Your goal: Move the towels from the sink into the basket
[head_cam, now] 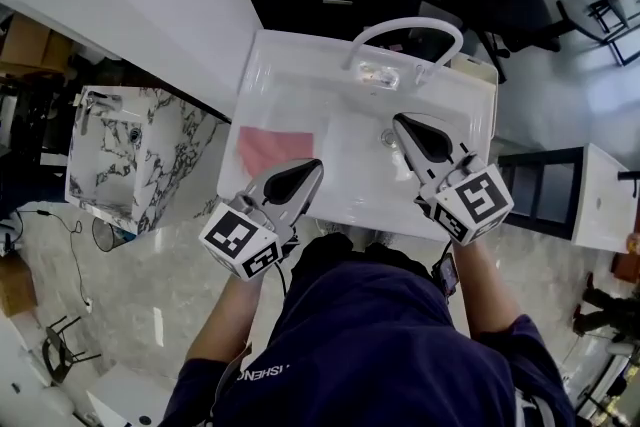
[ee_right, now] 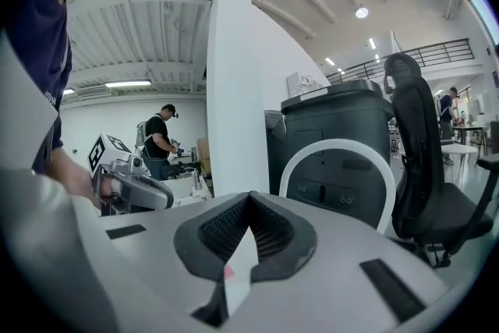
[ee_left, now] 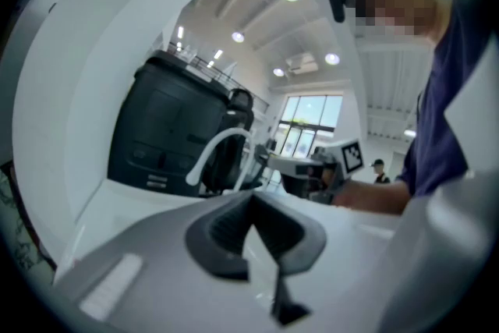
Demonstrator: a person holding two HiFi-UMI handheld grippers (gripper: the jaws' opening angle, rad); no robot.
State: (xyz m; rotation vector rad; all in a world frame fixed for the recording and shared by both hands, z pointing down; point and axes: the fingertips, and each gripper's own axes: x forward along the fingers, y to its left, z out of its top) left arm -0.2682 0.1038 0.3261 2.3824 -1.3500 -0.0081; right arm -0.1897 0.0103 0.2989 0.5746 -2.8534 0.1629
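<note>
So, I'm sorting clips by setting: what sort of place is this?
Likely an open lab or office hall, not a bathroom: a white sink, a black office chair, another person in the background.

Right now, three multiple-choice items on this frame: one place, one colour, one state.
1. Where in the sink does the towel lie, as the head view shows it?
A. left part
B. right part
C. hung over the near rim

2. What colour is the towel?
A. blue
B. pink
C. green

3. How do the right gripper's jaws stand?
A. wide apart
B. shut on the towel
C. shut, with nothing between them

Answers:
1. A: the towel lies flat on the basin's left side.
2. B: it shows pink against the white sink.
3. C: the jaws meet over the basin's right side, apart from the towel.
</note>
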